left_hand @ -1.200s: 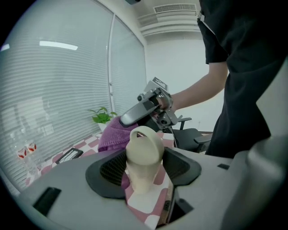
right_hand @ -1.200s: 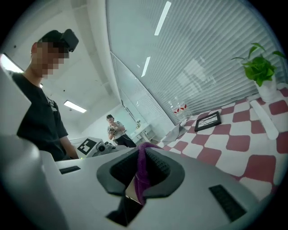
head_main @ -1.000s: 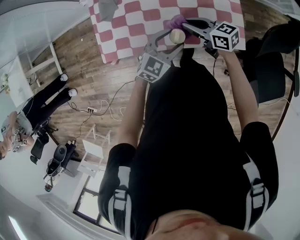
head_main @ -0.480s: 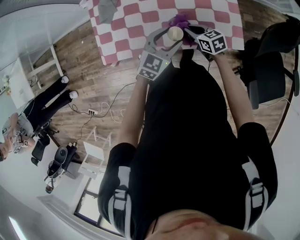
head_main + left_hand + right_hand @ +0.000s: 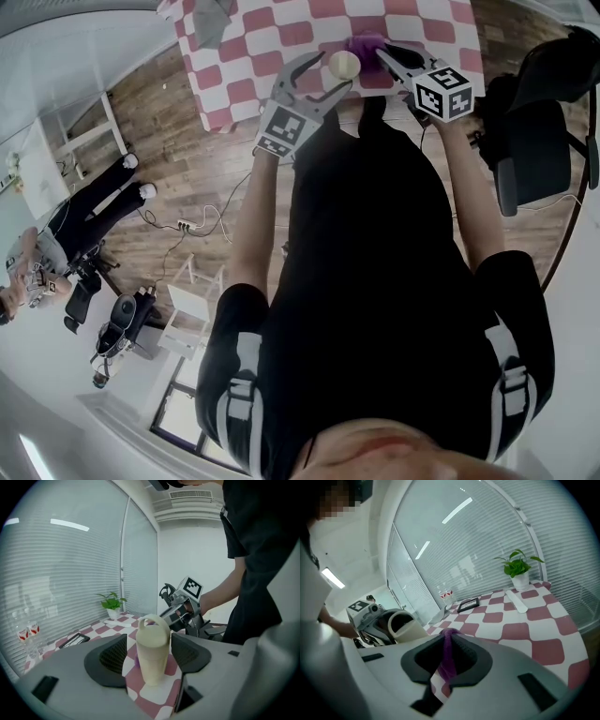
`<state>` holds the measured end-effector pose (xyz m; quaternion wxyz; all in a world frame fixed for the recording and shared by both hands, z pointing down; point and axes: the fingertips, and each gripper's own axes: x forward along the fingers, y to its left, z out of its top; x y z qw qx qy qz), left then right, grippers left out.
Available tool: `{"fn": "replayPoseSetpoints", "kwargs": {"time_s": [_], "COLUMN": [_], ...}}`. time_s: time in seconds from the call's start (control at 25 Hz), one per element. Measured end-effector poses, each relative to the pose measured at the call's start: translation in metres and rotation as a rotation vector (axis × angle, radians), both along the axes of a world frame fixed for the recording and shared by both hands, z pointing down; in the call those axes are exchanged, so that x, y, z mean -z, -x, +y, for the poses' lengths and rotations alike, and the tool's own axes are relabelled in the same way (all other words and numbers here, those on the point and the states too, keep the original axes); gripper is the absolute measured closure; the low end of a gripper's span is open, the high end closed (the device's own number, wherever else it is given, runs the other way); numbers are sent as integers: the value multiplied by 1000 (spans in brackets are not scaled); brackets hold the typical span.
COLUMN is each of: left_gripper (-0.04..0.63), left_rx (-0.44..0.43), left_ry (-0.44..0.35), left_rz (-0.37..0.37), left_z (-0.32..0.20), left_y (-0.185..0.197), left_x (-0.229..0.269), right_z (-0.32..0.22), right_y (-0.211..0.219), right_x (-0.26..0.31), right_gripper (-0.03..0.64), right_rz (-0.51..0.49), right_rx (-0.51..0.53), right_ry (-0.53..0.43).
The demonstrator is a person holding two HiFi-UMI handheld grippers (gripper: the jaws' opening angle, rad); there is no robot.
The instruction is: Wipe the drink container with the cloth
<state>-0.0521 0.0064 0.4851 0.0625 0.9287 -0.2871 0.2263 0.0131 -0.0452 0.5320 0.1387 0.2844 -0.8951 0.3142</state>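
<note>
Cream container [image 5: 344, 64] stands on the checked tabletop [image 5: 272, 37] between the jaws of the left tongs [image 5: 325, 75]. The right tongs [image 5: 384, 54] sit just beside it, with the purple cloth [image 5: 361, 44] at their tip. Whether cloth touches container I cannot tell from the head view.

In the left gripper view, the jaws stand wide and have just eased a little wider. The container [image 5: 152, 656] is between them, and tabletop shows between one pad and its wall, so nothing squeezes it. Closing on it first would probably stop it tipping.

In the right gripper view, the jaws are pinched tight on the cloth [image 5: 449, 656], a thin hanging fold. The container [image 5: 405, 627] sits apart, left of the tips. A broad fold pressed along the wall should wipe best. The cloth's lower end and the container's base are hidden.
</note>
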Motion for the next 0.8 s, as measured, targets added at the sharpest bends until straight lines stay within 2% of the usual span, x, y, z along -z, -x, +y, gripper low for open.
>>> {"fn": "replayPoseSetpoints", "kwargs": {"time_s": [0.2,0.36,0.48,0.8], "left_gripper": [284,265,258,241], "left_rx": [-128,-305,-439,-770], "left_ry": [-14,3,7,-2], "left_rz": [-23,-61,-103,-106], "left_z": [5,18,16,16], "left_y": [7,12,20,21], "left_x": [7,6,6,-1], "right_z": [3,18,31,79], "right_y": [-29,-51,-61,-61], "right_x": [26,42,52,73], "right_gripper": [561,560,560,560], "right_rz": [-40,-57,-66,-67], "right_rx": [-115,-239,-374,-659], "right_ry": [-33,-31,-31,-63]}}
